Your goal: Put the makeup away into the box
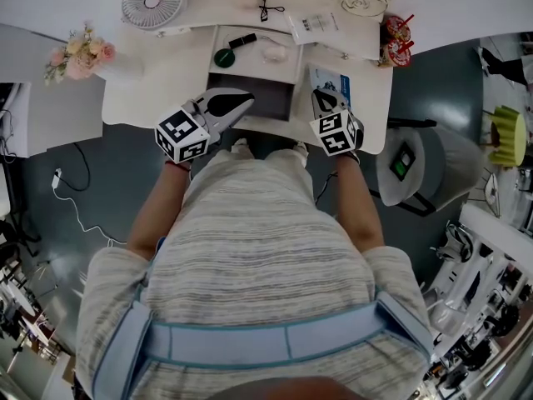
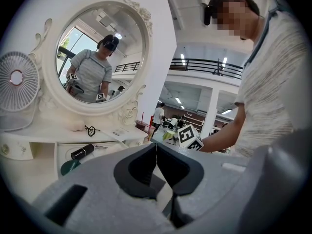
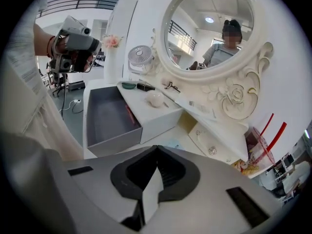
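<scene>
An open grey box (image 1: 265,98) (image 3: 103,118) stands at the front of the white dressing table (image 1: 166,90), with a thin red stick (image 3: 129,115) lying along its inner wall. Behind it lie a green round compact (image 1: 225,57) (image 2: 68,165), a black lipstick (image 1: 243,40) (image 2: 82,151) and a pale puff (image 1: 273,54) (image 3: 156,99). My left gripper (image 1: 246,100) (image 2: 156,147) hovers shut and empty at the box's near left corner. My right gripper (image 1: 321,98) (image 3: 157,149) is shut above a blue-and-white packet (image 1: 331,79); nothing sticks out past its tips.
A small fan (image 1: 152,0) and flowers (image 1: 79,57) stand at the left. An oval mirror (image 3: 209,28), a leaflet (image 1: 316,25) and a black hair clip (image 1: 268,7) are at the back, a red drink cup (image 1: 396,40) at the right. A grey stool (image 1: 425,169) stands beside the table.
</scene>
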Available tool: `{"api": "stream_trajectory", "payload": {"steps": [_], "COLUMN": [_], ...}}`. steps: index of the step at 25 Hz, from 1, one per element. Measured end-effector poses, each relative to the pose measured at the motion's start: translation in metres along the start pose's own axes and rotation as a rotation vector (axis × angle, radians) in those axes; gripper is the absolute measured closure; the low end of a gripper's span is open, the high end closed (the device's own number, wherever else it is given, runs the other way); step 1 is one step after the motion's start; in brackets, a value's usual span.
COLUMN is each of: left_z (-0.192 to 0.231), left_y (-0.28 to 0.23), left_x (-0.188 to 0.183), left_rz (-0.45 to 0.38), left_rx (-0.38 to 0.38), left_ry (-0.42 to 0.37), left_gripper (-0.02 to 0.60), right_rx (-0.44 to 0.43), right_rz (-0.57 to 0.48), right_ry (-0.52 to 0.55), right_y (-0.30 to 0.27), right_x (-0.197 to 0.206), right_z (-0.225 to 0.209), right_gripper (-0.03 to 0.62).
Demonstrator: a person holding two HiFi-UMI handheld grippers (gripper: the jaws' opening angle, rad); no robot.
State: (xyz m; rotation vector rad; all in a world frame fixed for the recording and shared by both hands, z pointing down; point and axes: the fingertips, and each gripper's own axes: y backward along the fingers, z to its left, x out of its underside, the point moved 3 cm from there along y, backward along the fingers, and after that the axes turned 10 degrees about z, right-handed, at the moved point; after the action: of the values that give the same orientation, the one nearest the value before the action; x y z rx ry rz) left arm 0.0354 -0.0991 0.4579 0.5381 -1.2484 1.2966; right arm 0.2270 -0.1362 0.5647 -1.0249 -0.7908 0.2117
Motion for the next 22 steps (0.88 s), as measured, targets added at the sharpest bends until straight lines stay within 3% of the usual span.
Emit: {"api": "stream_trajectory", "payload": {"steps": [14, 22], "left_z": [0.005, 0.007], "left_y": [0.0, 0.003], "left_x": [-0.004, -0.006], "left_rz": [0.003, -0.002], "left_rx": [-0.003, -0.007], "left_ry": [-0.021, -0.026], "left_gripper": [0.566, 0.566], "right_rx": [0.068, 0.11], "right_rz": [-0.082, -0.184], "right_ry": [-0.038, -0.109], "right_y": [0.034, 0.068], "right_x": [-0.022, -0.05], "right_z": [-0.028, -0.045], "right_gripper": [0.586, 0.586]}}
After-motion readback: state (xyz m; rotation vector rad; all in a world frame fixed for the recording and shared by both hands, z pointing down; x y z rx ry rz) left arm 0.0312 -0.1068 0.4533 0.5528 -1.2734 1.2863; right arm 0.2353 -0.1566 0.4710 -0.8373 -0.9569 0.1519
